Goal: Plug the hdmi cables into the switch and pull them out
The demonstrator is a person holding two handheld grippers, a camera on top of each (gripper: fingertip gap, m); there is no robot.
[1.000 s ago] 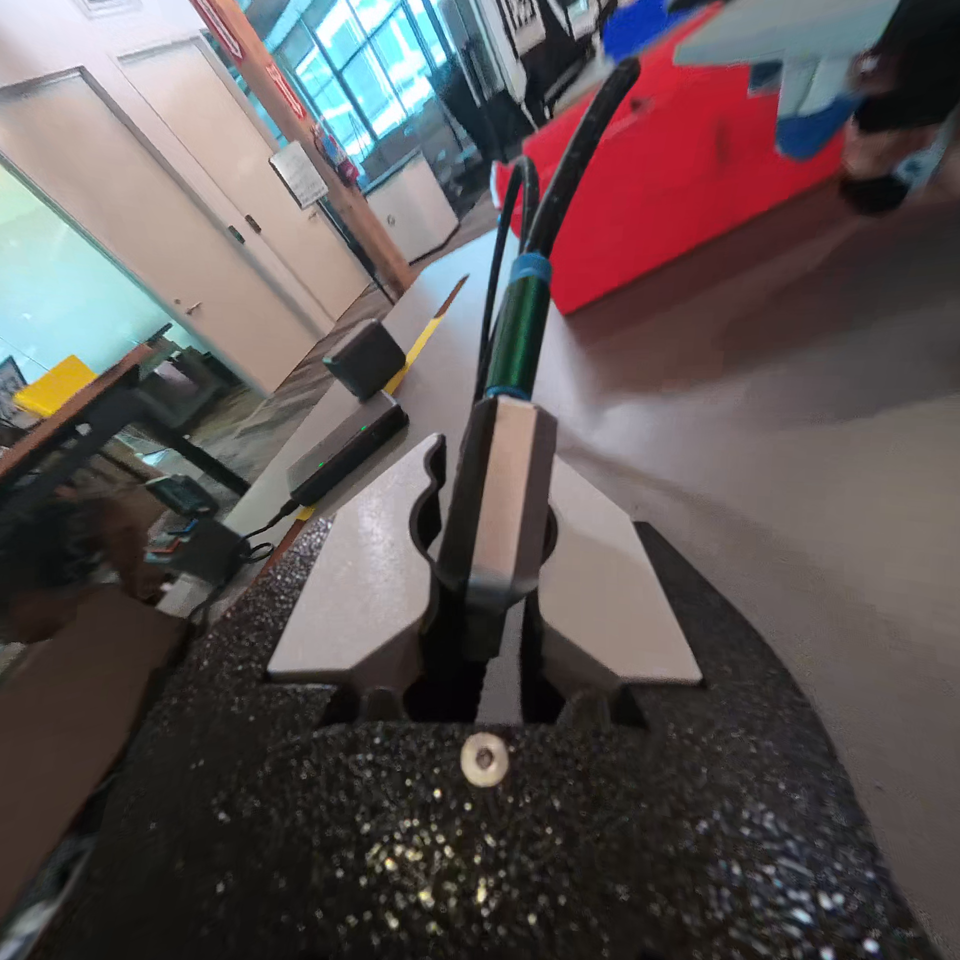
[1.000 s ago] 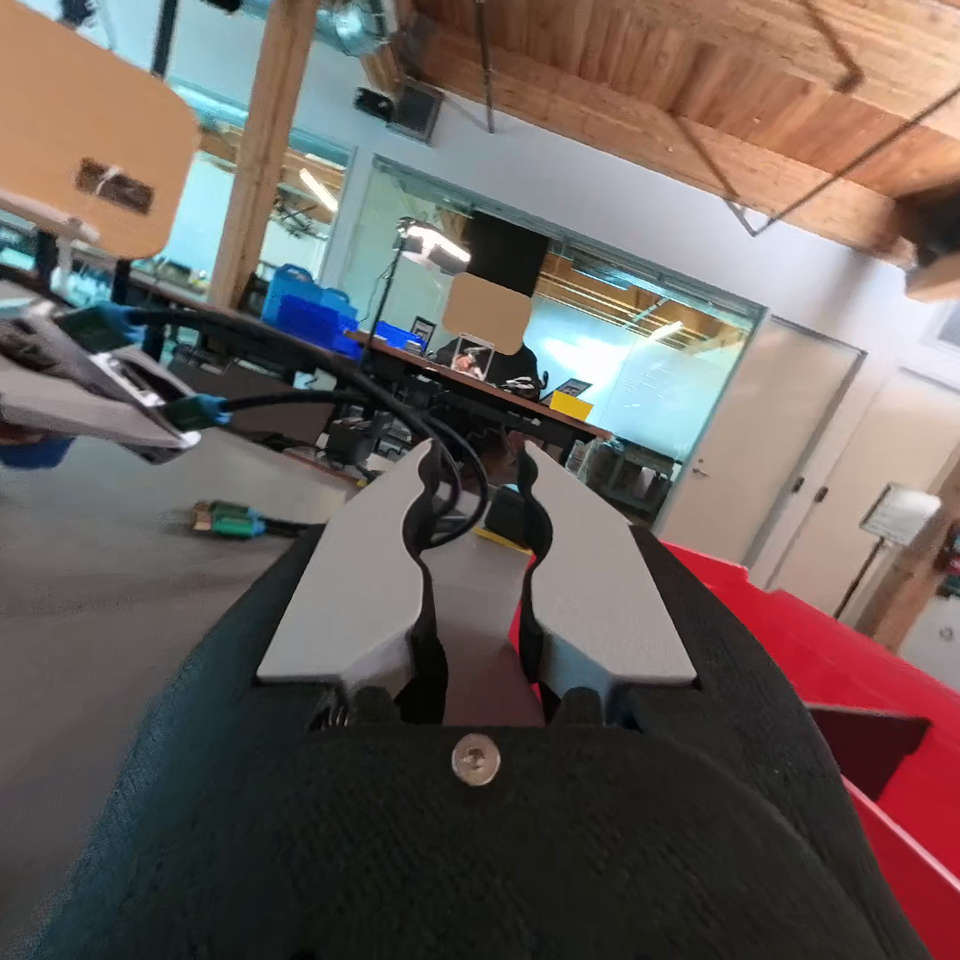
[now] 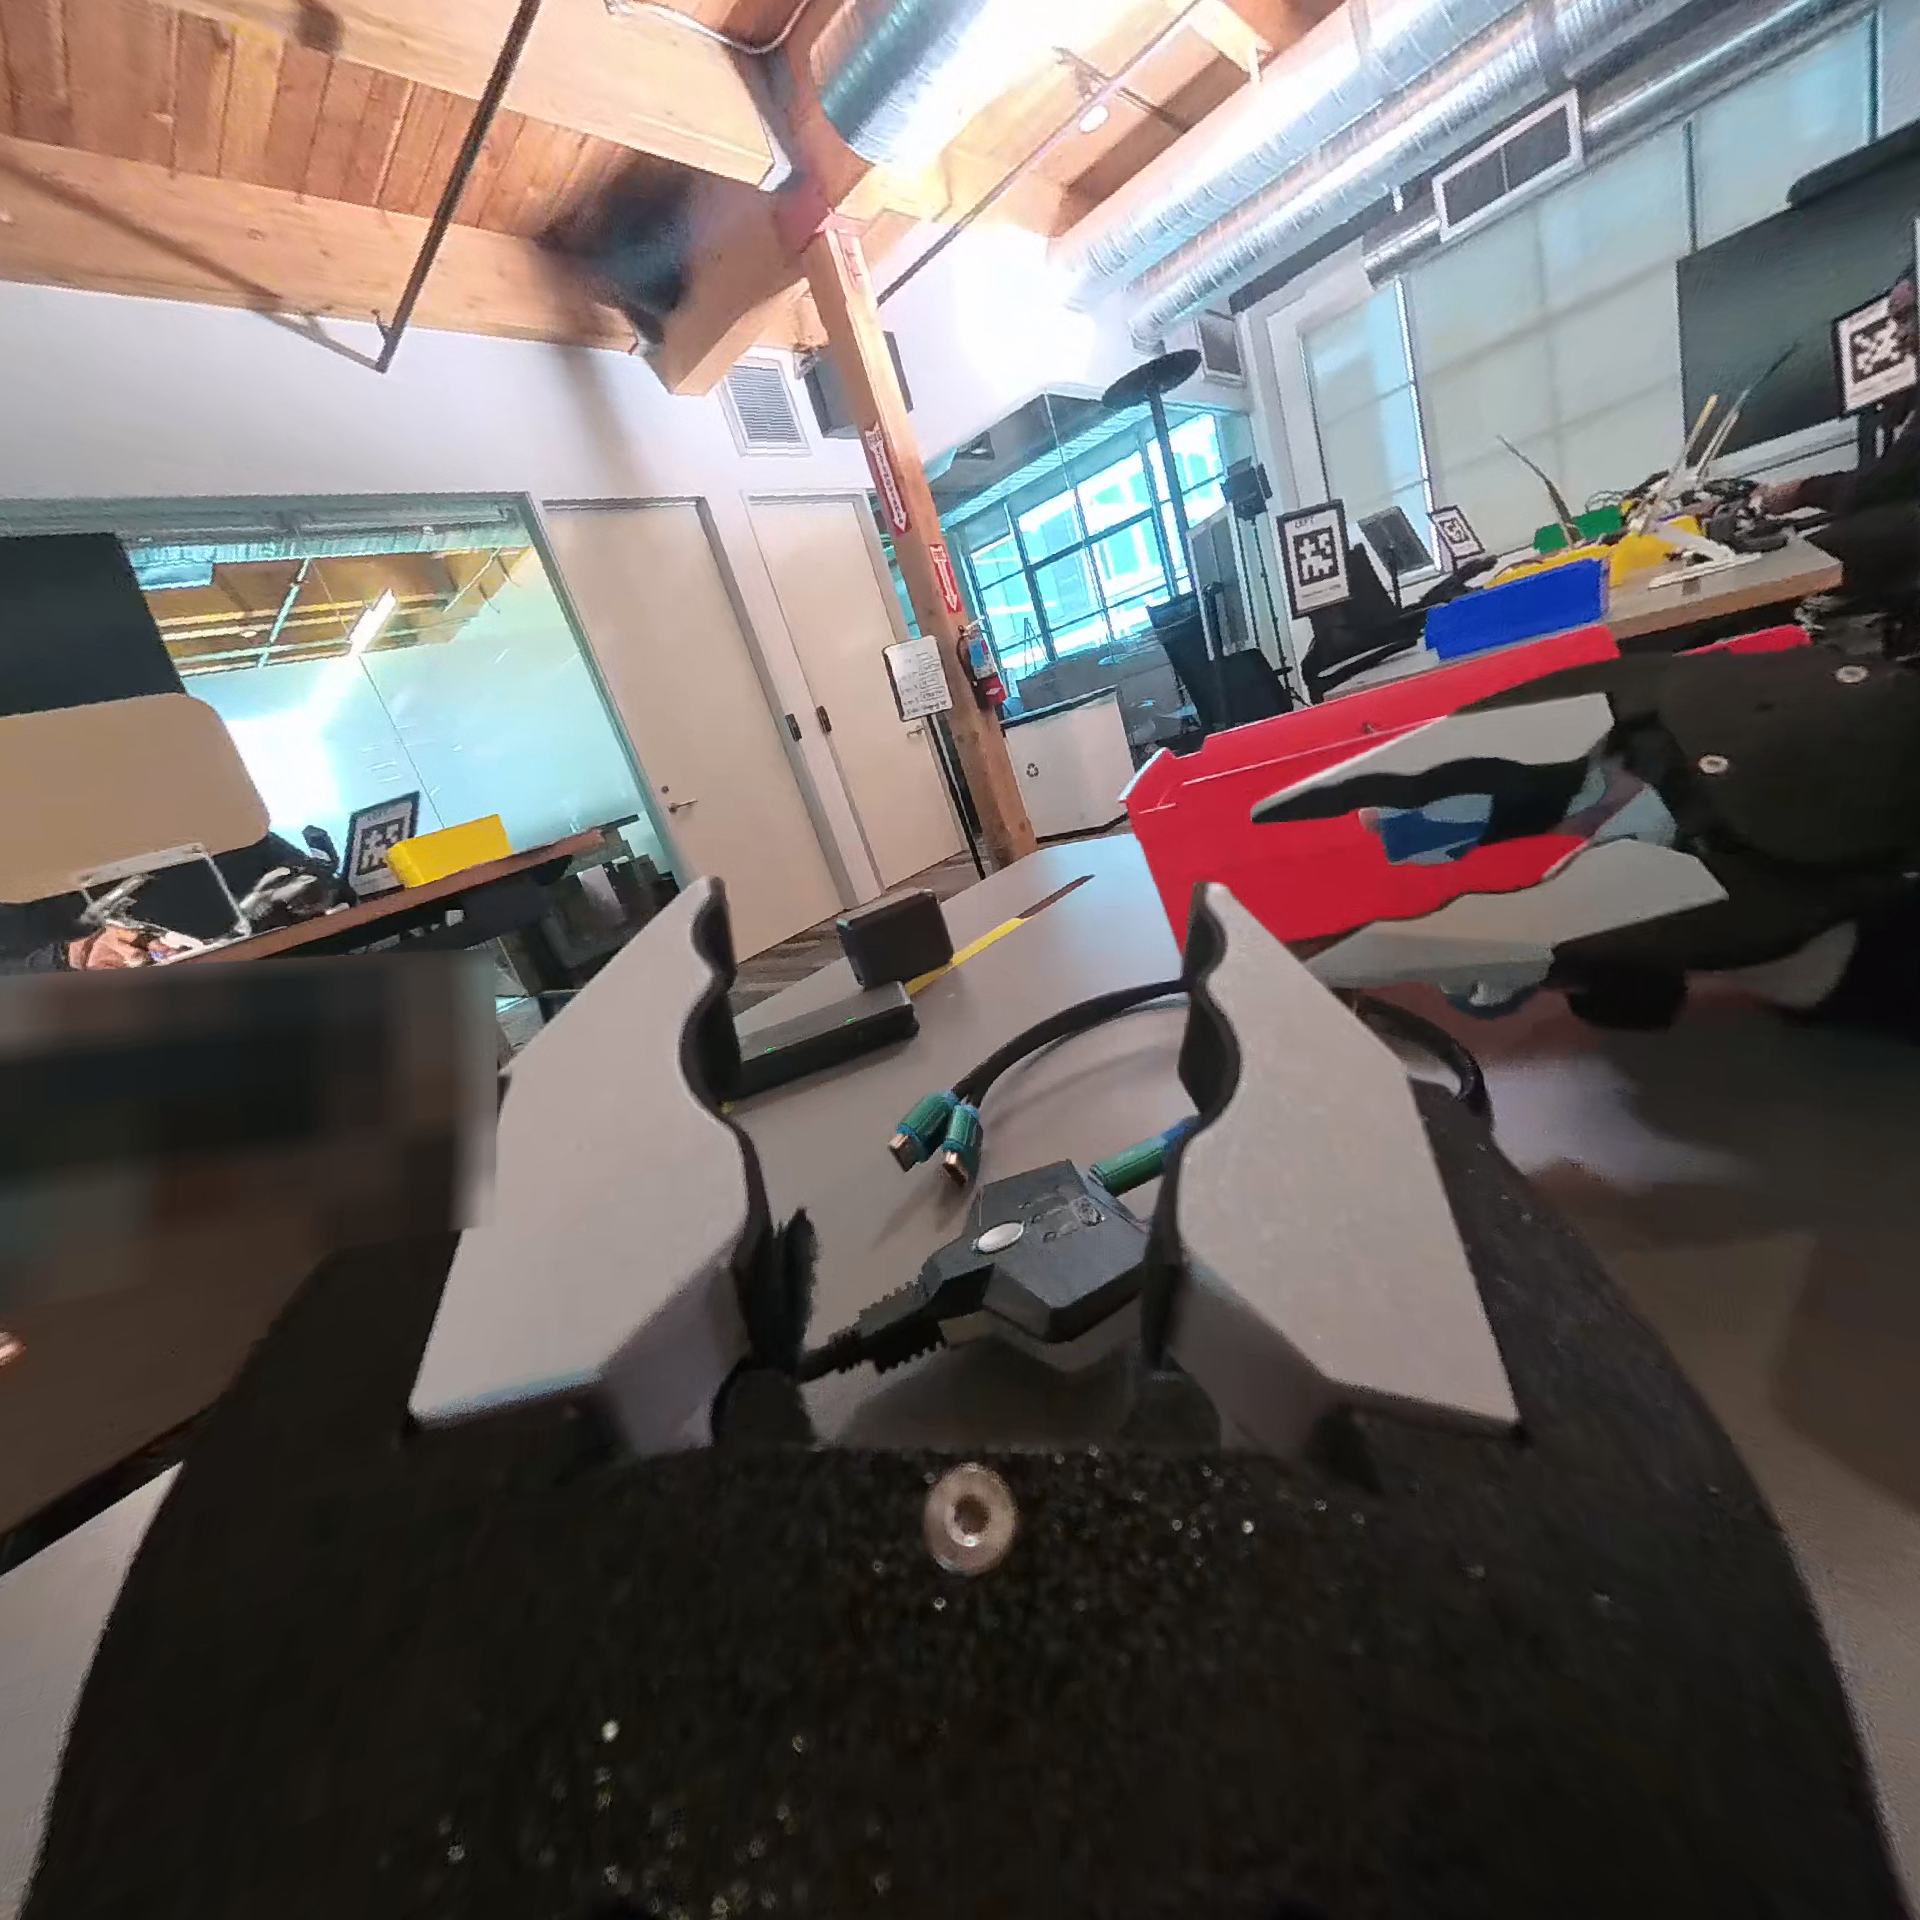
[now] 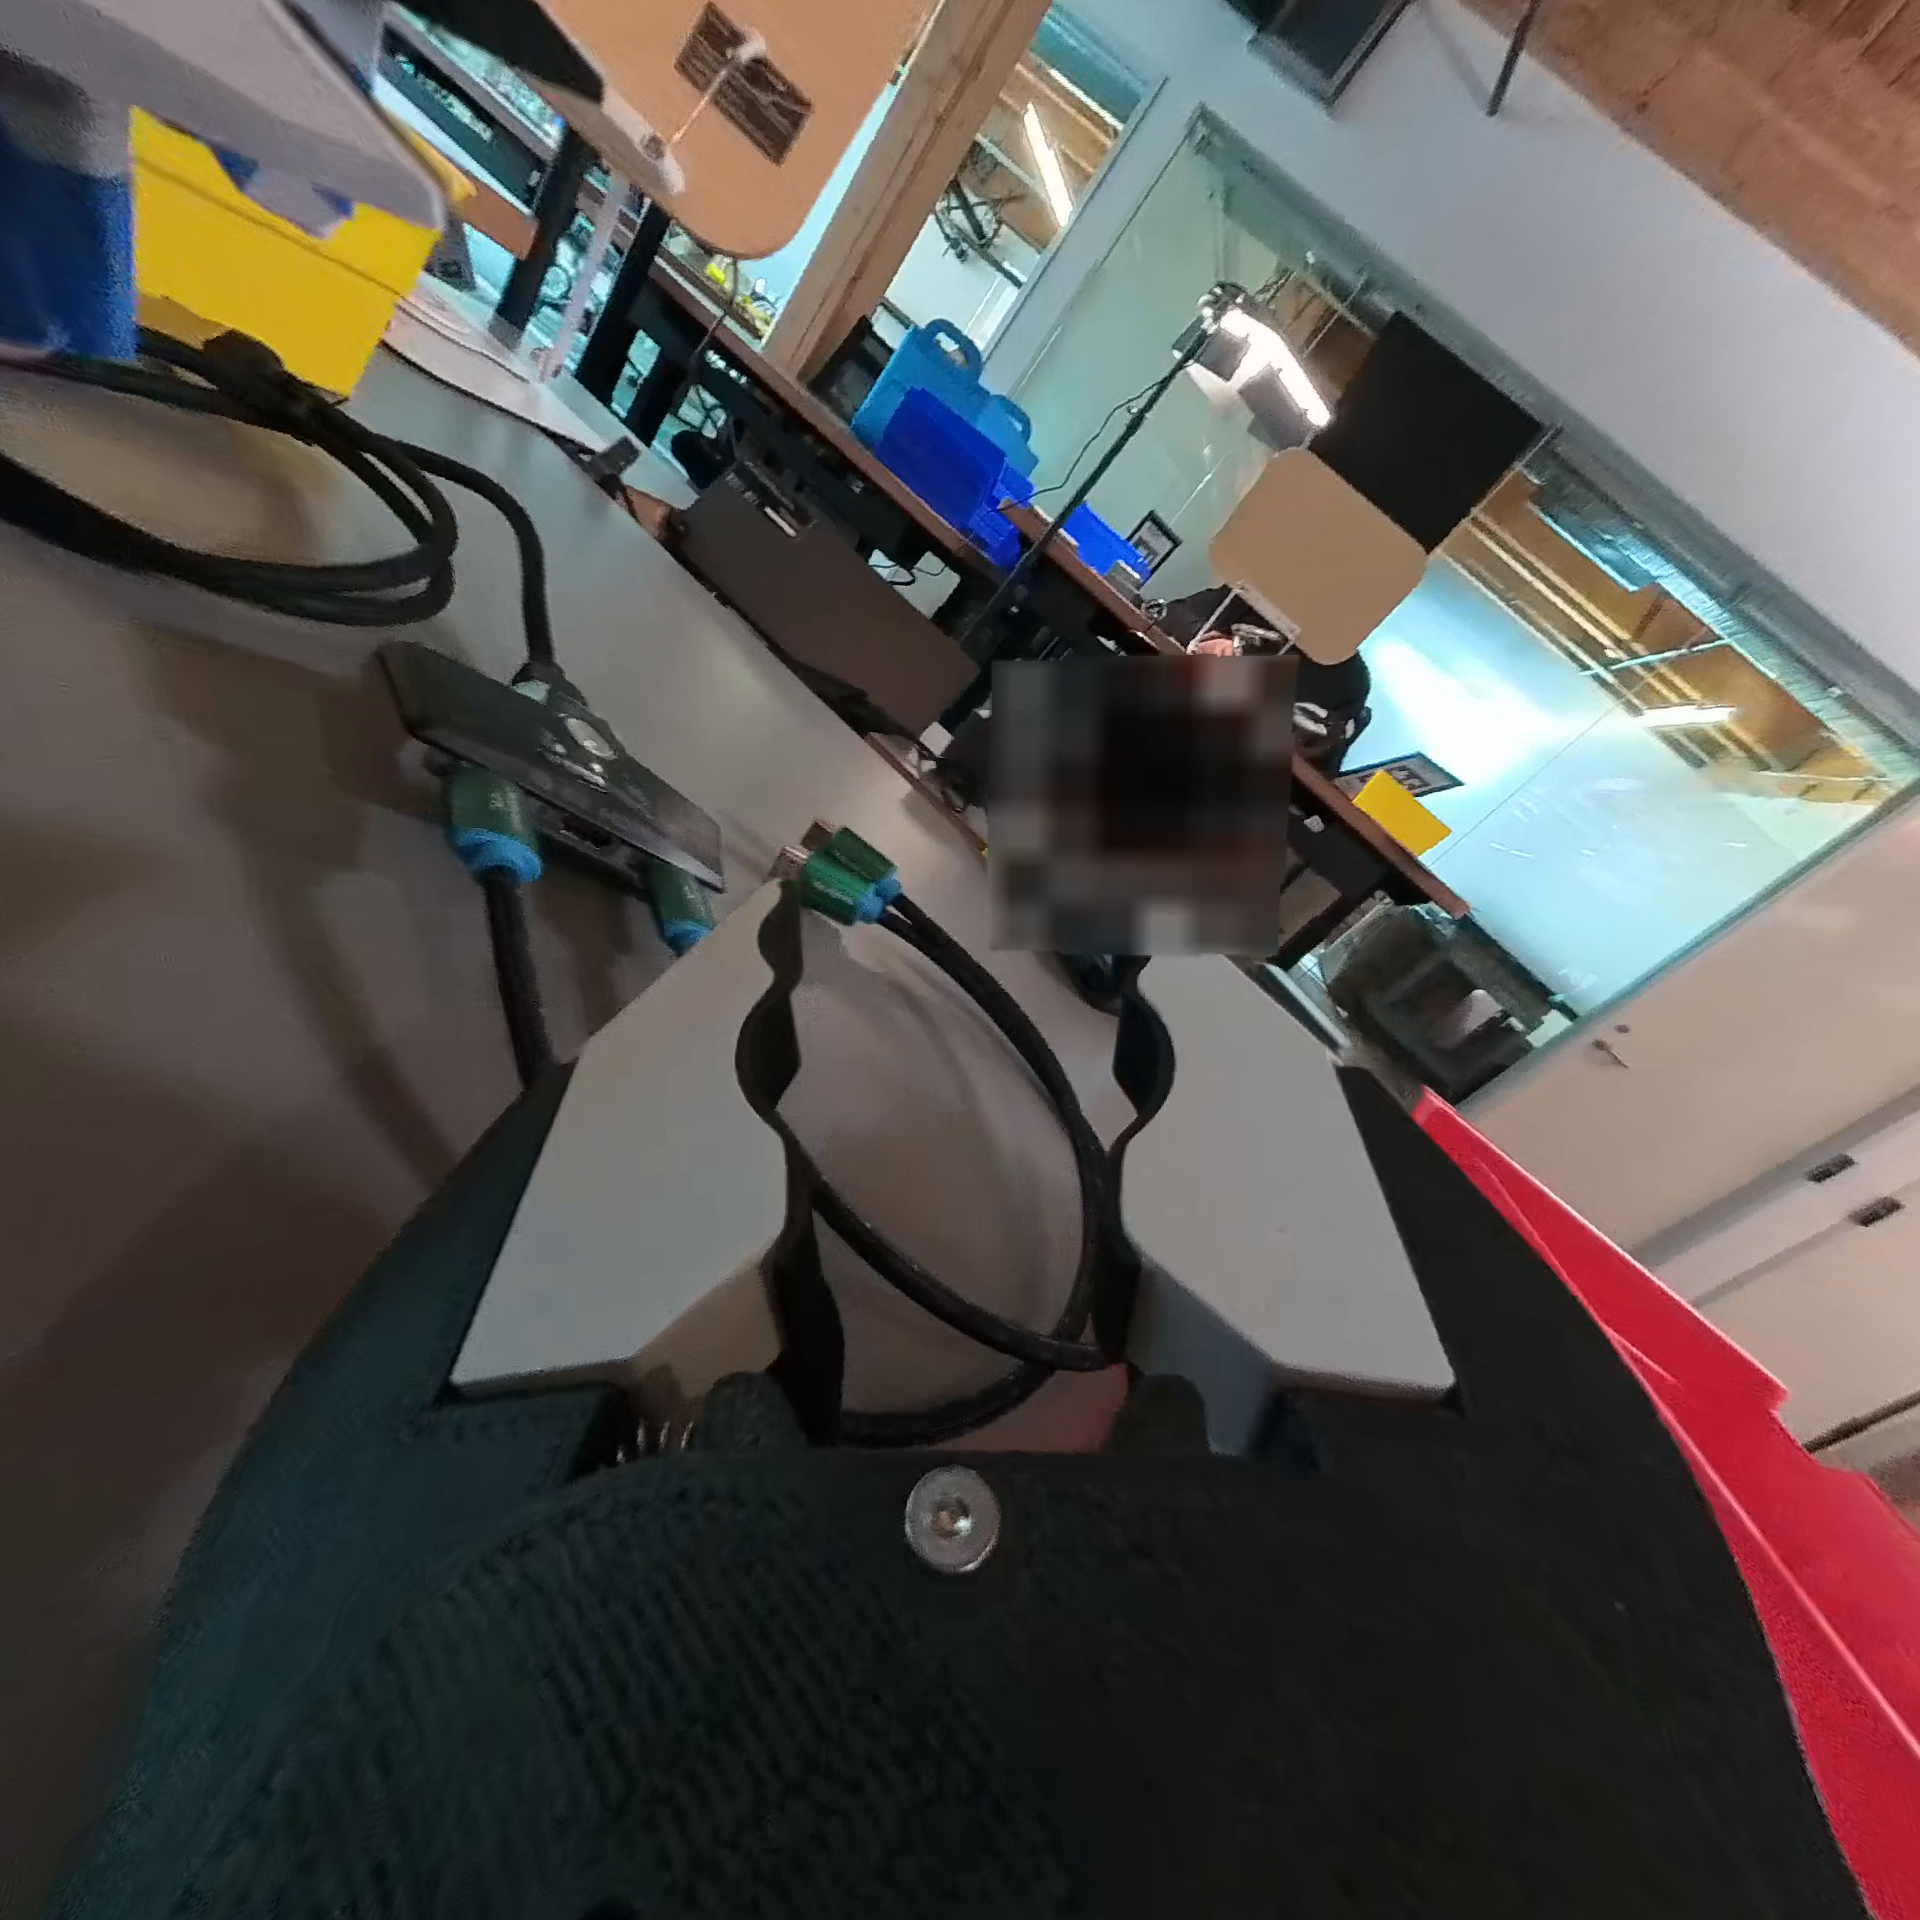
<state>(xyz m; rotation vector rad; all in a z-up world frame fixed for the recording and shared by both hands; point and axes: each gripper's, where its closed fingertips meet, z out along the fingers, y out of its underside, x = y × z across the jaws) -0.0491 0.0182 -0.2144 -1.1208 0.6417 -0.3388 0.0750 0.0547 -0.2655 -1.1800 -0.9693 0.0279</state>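
On the surface, landmark: black switch [image 3: 1049, 1247], lying flat on the grey surface [image 3: 1091, 935].
Plugged cables: two green-and-blue plugs sit at one edge of the switch [image 4: 488, 821] [image 4: 681, 904]; whether fully seated cannot be told.
Free cables: two loose plugs [image 3: 935, 1132] lie side by side just beyond the switch, tips bare.
Left gripper [image 3: 956, 997]: jaws wide apart, empty, the switch low between them without contact.
Right gripper [image 4: 956, 977]: jaws open, empty; a black cable loop [image 4: 1039, 1195] lies on the surface beneath them, unpressed.
Step in hand (judged): reaching for a plug beside the switch.
Good practice: steady the switch body with one gripper; grasp the plug housing, not the cord; move straight along the port axis.
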